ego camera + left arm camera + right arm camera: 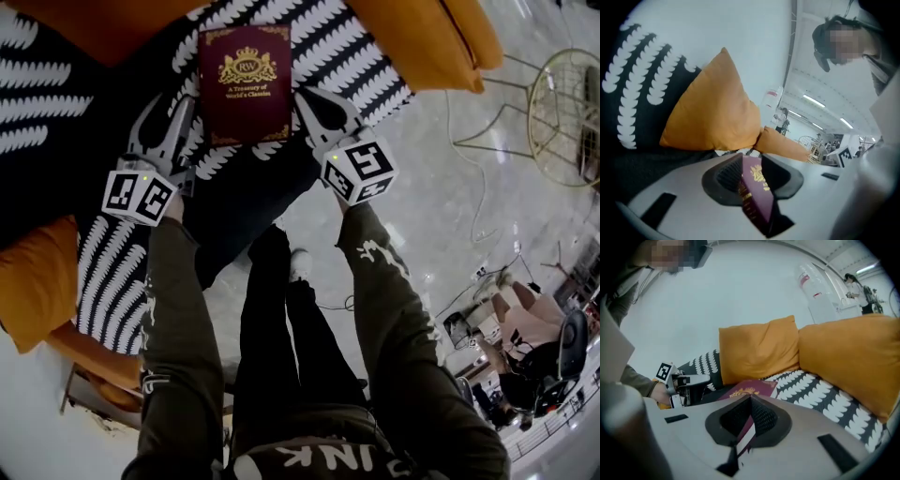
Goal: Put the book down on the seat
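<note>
A maroon book (244,82) with a gold crest lies flat over the black-and-white patterned seat cover (356,56) of an orange sofa. My left gripper (178,103) grips its lower left corner, and in the left gripper view the book (757,197) stands edge-on between the pads. My right gripper (307,101) is closed on the lower right corner. In the right gripper view the book (752,389) runs out from the jaws toward the left gripper (686,380). Whether the book rests on the cover or hovers just above it is unclear.
Orange cushions (422,37) line the back of the sofa, one (712,112) just beyond the left jaws. A wire-frame chair (562,103) stands on the glossy floor at right, with cables near it. A person (520,328) sits at lower right.
</note>
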Motion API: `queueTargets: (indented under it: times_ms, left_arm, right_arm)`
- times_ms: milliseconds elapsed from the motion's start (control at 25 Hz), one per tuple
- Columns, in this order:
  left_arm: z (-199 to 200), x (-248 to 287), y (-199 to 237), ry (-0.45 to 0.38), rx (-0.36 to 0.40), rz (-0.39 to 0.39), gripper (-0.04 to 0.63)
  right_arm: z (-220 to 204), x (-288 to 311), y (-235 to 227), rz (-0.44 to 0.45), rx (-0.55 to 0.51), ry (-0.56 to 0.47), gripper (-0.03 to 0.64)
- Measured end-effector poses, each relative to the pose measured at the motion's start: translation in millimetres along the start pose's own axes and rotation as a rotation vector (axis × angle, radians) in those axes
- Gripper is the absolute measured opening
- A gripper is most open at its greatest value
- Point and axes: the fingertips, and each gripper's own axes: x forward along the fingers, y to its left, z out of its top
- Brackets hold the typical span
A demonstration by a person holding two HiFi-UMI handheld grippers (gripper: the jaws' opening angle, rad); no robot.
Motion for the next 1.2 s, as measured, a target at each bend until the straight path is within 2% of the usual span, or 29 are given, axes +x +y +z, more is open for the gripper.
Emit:
queueTargets:
  times_ms: [80,120,240,400,560,680,920,1200]
  left_arm:
    - [14,-12,-6,-0.063,0.022,-0.001,0.018]
    - [28,-19,-10,-0.093,0.031,-0.006,0.005]
    - [74,-28,-39,-0.149,0.088,-0.037,0.005]
    - [118,-42,-126,-0.169,0.207,-0.098,0.005]
    - [177,-90,-208,-0.206,0.300,-0.142,0.005]
    - [212,-144,-268,-0.224,0.355,-0.143,0.005]
    - [258,-263,-386,-0.255,0.448,-0.140,0.005]
    - [278,-370,-471,-0.273,0.478,-0.146,0.005]
  right_arm:
    - [9,-6,12,-0.004,-0.049,-0.050,0.009]
    - [20,-9,20,-0.003,-0.065,-0.076,0.009]
    - [69,-28,37,0.002,-0.109,-0.155,0.009]
    - [129,-94,54,0.018,-0.188,-0.237,0.009]
    - [201,-168,109,0.042,-0.306,-0.328,0.009]
    - [239,-234,162,0.054,-0.377,-0.380,0.009]
    - [273,-370,253,0.046,-0.442,-0.406,0.009]
    - [279,-468,338,0.035,-0.451,-0.428,0.009]
